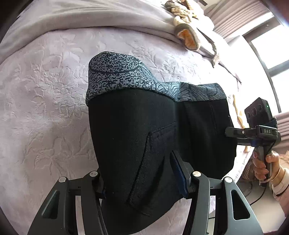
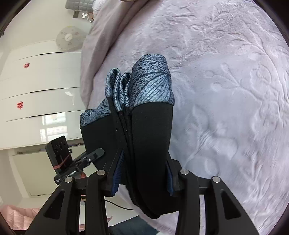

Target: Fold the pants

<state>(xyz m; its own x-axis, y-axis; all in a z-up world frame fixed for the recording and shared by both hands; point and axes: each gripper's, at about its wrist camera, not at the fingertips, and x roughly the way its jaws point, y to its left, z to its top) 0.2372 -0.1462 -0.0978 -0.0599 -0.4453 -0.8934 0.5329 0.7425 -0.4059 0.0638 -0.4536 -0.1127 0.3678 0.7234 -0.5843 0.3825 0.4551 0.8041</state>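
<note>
The black pants [image 1: 137, 137] with a grey-blue patterned waistband [image 1: 117, 72] are folded into a thick bundle and held above the bed. My left gripper [image 1: 139, 171] is shut on the near edge of the bundle. My right gripper [image 2: 142, 168] is shut on the other end of the pants [image 2: 150, 141], whose folded layers and waistband [image 2: 150, 85] stand up between its fingers. The right gripper also shows in the left wrist view [image 1: 229, 134], pinching the pants' right edge. The left gripper shows in the right wrist view [image 2: 97, 153], at the pants' left edge.
A pale lilac embossed bedspread [image 1: 45, 101] lies under the pants and also shows in the right wrist view [image 2: 225, 90]. A grey blanket [image 1: 86, 16] and a knitted item with orange lining [image 1: 187, 34] lie at the far side. White cabinets [image 2: 39, 86] and a fan [image 2: 68, 38] stand beyond the bed.
</note>
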